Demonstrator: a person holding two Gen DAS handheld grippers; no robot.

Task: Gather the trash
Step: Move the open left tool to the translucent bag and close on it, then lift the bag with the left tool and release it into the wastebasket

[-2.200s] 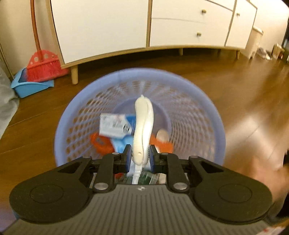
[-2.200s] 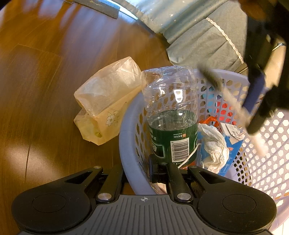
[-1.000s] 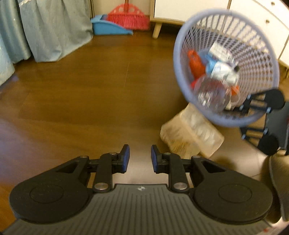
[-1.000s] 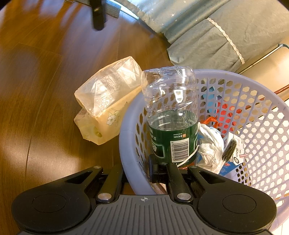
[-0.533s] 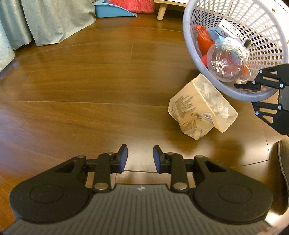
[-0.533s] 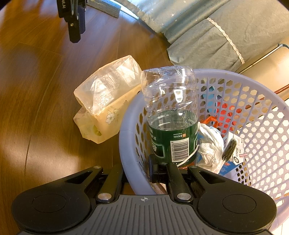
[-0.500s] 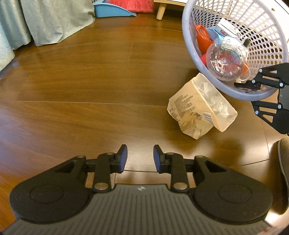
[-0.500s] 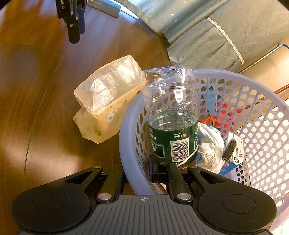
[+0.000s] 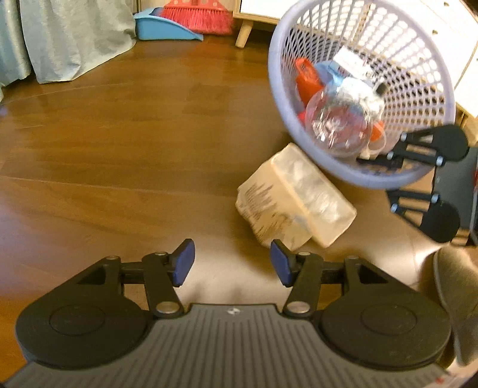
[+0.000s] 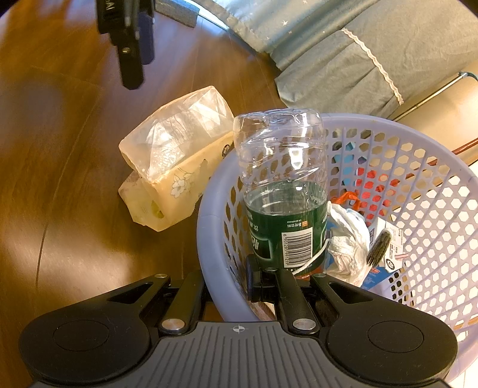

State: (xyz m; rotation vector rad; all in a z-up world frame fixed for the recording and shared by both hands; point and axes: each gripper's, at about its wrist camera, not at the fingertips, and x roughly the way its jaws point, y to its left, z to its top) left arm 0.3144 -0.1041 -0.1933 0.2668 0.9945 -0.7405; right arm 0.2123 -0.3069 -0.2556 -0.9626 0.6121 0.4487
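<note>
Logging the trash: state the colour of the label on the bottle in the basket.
Dark green, with a white barcode panel, on the bottle's label; the right wrist view shows it best.

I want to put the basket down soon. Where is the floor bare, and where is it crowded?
Bare wood floor runs from the curtain and dustpan to the tissue pack. It is crowded where the pack lies under the basket.
</note>
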